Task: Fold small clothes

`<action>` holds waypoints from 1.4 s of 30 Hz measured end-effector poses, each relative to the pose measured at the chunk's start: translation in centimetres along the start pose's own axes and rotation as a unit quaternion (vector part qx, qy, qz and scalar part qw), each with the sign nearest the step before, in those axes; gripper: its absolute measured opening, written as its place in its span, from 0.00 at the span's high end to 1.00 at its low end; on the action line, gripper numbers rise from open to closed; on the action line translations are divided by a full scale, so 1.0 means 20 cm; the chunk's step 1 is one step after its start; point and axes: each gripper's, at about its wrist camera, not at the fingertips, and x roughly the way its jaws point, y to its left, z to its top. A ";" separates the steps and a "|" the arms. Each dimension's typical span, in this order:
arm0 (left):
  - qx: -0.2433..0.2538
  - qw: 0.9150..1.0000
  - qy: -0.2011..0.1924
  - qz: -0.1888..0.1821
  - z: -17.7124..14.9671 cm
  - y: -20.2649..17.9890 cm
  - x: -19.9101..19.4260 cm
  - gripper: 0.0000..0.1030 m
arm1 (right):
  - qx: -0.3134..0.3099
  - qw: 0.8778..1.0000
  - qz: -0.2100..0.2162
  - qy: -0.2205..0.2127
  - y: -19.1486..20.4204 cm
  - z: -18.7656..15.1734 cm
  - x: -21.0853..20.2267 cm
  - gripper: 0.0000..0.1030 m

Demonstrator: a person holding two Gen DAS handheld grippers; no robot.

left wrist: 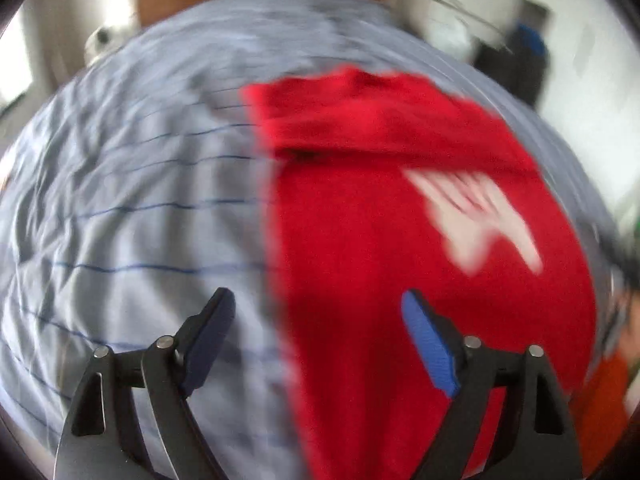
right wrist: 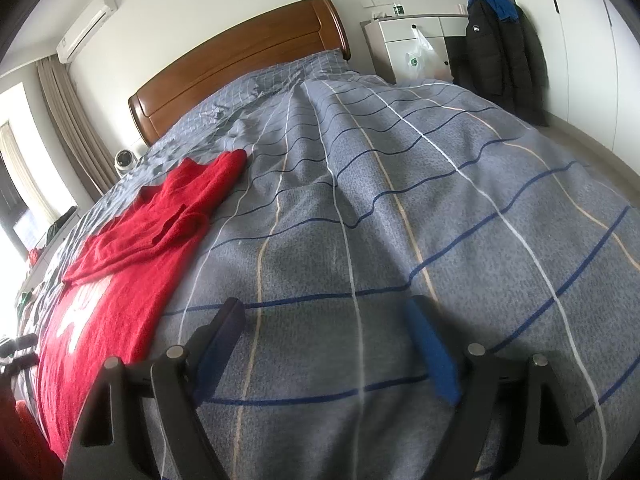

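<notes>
On the left, the left gripper (left wrist: 316, 336) hovers with its jaws spread wide and nothing between them, above the left edge of the red sweater (left wrist: 420, 240). That view is smeared by motion blur, so fine detail of the edge is hard to read. The sweater lies spread on the grey checked duvet (right wrist: 400, 200), toward the left part of the bed, with a sleeve already laid across the chest and a white printed logo (left wrist: 476, 216) on the front.

Further right, the right gripper (right wrist: 328, 344) is also wide apart and empty, over bare duvet just beside the sweater's right edge.

The likely trouble: the knit looks soft and thick, so a pinch may catch only the top layer, or grab duvet along with it, and the folded sleeve could slide off when the body is lifted. The duvet is wrinkled and yielding, giving a poor base for a crisp crease. A hurried grasp could miss the hem.

The sweater looks fuzzy and matte; the duvet is a finely mottled weave crossed by blue, white and tan lines. Behind it stands a smooth, curved wooden headboard (right wrist: 240, 64).
</notes>
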 end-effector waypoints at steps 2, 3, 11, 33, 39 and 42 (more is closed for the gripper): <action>-0.025 1.000 -0.006 -0.015 0.07 0.09 0.07 0.18 | -0.001 1.000 -0.002 0.000 0.00 0.00 0.00 0.20; -0.026 0.999 0.002 -0.023 0.12 0.09 0.13 0.19 | -0.002 1.000 -0.003 0.000 0.00 0.00 0.00 0.20; -0.110 0.993 -0.023 0.016 0.22 0.18 0.35 0.96 | -0.009 1.000 -0.015 0.000 0.03 -0.01 0.01 0.20; -0.126 0.989 -0.045 0.069 -0.12 0.49 0.06 0.16 | -0.009 1.000 -0.014 -0.001 0.03 -0.01 0.00 0.20; -0.137 0.988 -0.059 0.048 -0.18 0.52 0.10 0.08 | -0.015 1.000 -0.024 0.000 0.04 -0.01 0.01 0.20; -0.124 0.989 -0.060 0.060 -0.18 0.49 0.12 0.05 | -0.016 1.000 -0.025 0.000 0.04 -0.02 0.01 0.20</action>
